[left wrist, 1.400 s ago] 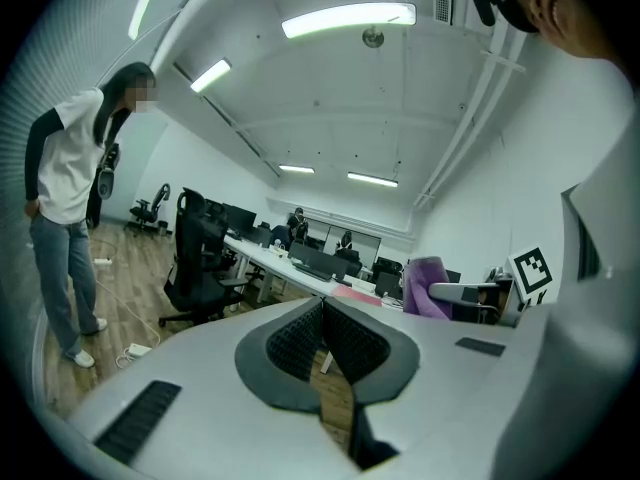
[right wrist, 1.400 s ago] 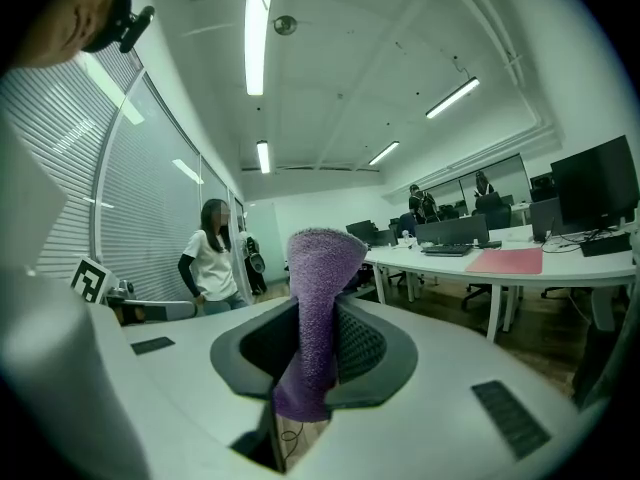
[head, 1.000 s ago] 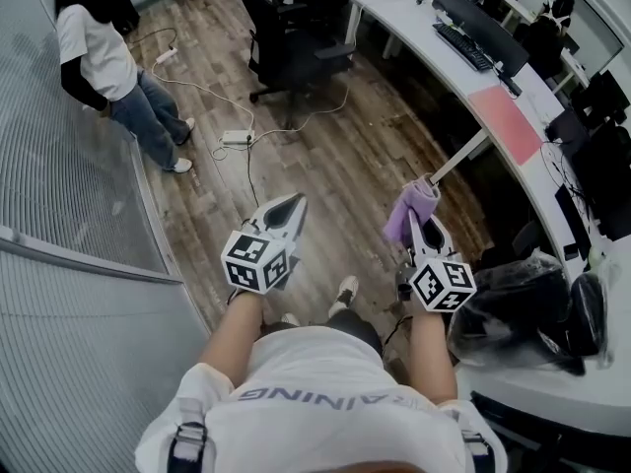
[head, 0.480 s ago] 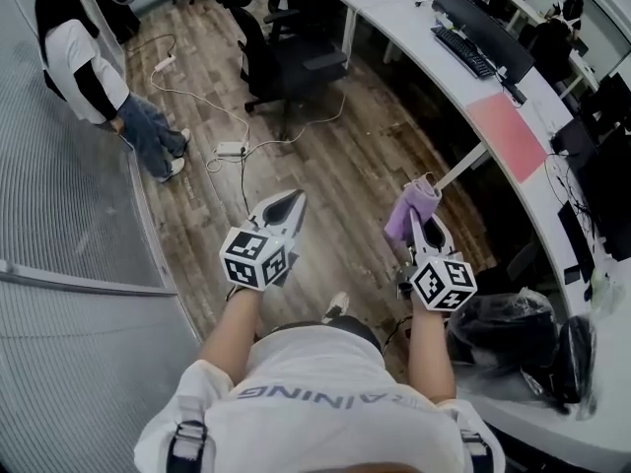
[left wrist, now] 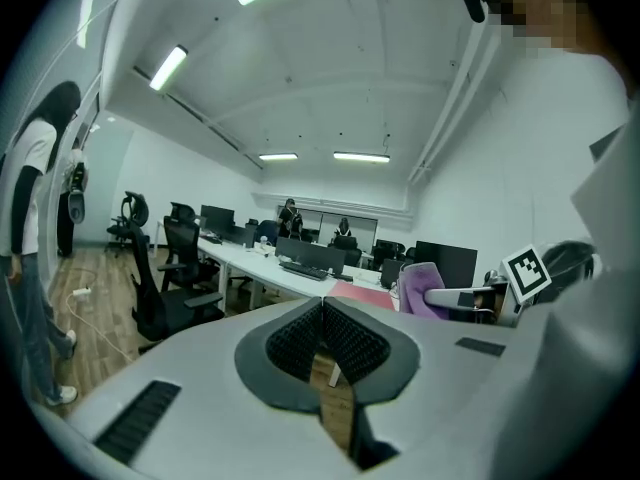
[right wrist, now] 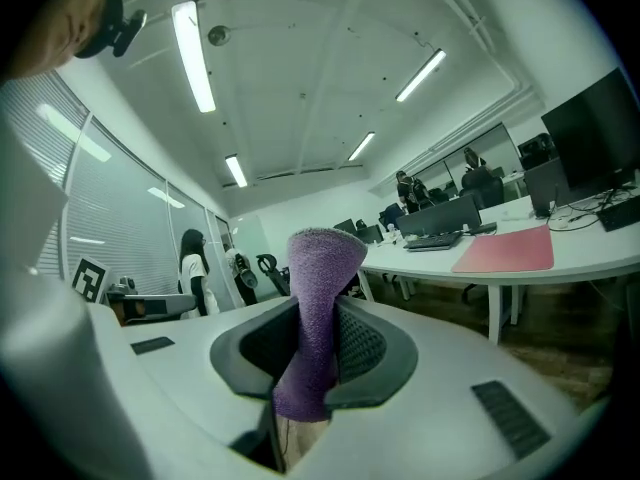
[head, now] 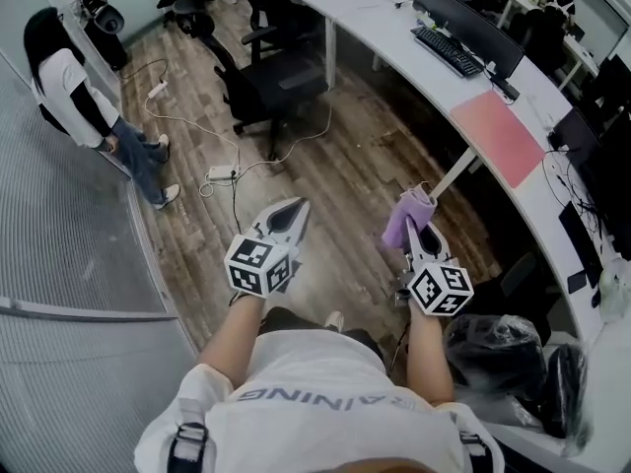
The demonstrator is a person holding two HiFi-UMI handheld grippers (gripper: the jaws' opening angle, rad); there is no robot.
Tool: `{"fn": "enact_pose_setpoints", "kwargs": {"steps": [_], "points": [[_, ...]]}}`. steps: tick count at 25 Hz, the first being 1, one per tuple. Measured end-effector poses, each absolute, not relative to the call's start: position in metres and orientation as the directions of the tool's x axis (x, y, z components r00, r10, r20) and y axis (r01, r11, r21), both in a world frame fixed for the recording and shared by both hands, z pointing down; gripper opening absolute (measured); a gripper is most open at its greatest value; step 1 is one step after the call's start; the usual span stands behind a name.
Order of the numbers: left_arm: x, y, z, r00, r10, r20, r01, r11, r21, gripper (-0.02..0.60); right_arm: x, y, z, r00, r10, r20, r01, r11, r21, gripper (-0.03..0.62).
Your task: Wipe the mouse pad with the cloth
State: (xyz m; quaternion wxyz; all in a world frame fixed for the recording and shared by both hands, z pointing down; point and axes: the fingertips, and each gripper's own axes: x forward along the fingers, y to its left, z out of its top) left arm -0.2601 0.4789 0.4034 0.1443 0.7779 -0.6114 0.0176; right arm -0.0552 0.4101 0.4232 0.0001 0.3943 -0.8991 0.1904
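Mouse pad on the surface has drawn slightly closer. Your right claw still clamps the cloth, and your left claw is clenched empty. Keep approaching.

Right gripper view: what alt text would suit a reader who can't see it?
The right gripper is shut on a purple cloth that sticks up between its jaws. Beyond, at right, a pink mouse pad lies on a long white desk.
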Motion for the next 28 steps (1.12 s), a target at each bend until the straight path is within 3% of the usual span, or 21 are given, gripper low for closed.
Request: {"fn": "enact_pose_setpoints", "kwargs": {"steps": [12,28], "points": [[-0.218,0.363,0.411,0.393,-0.899,0.194,-0.909,-0.348,0.229,0.034,-0.005,0.324,0.426,-0.583,-0.794,0.170,-0.796,0.517,-0.316,0.098],[-0.289,0.168,0.415,0.513,-0.843,0.162,-0.841,-0.456,0.291,0.034,-0.066,0.158,0.420,-0.454,-0.859,0.236,-0.883,0.397,-0.250,0.098]]}}
